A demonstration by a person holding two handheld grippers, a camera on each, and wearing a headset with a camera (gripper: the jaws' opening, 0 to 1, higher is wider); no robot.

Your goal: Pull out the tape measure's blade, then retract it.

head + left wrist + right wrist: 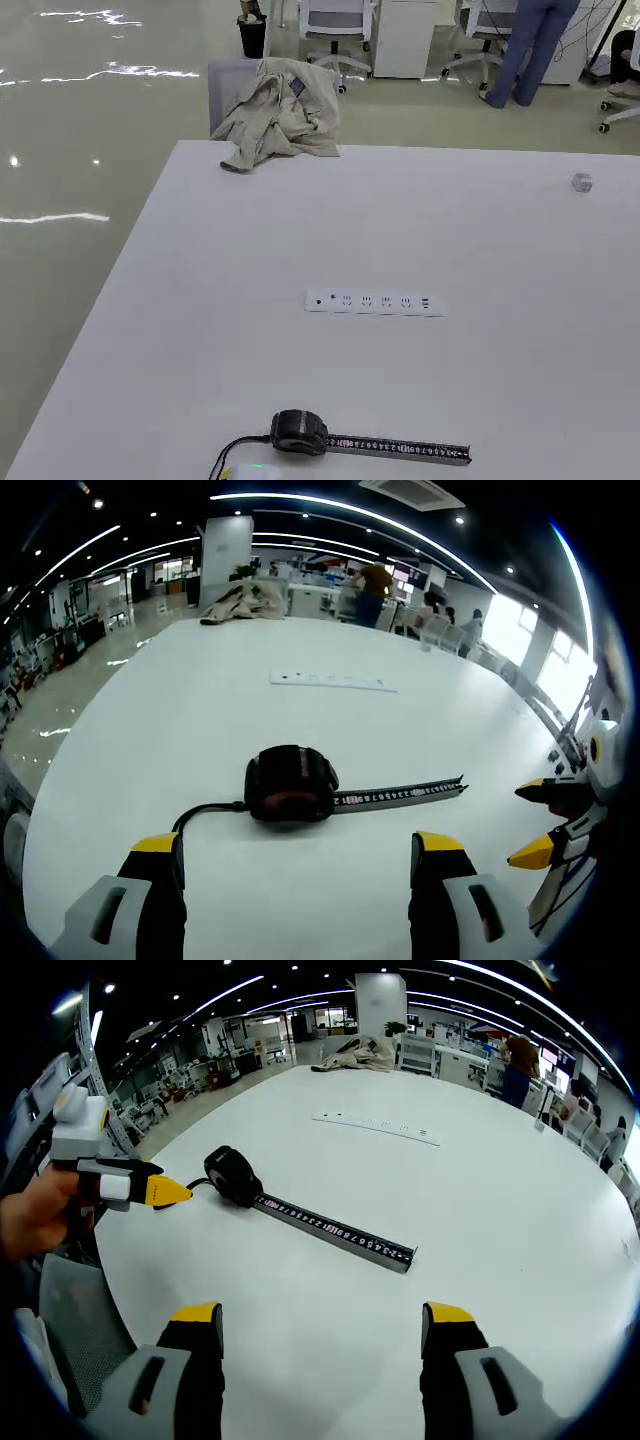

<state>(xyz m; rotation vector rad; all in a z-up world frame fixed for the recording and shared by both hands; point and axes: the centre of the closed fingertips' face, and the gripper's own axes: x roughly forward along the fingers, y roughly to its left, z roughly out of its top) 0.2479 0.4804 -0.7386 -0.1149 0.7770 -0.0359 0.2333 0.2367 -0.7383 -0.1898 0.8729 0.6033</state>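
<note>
Open-plan office: long white workbench (pixel 200 300) with inset power strip (pixel 374 302), swivel chairs (pixel 335 22), white cabinet (pixel 405 35), glossy floor (pixel 90 120), more desks beyond.

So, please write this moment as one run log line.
tape measure: on table, blade out | left gripper: open, empty | right gripper: open, empty

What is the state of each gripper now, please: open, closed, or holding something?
Left gripper: open, holding nothing; the tape measure lies on the table ahead of its jaws.
Right gripper: open, holding nothing.
</note>
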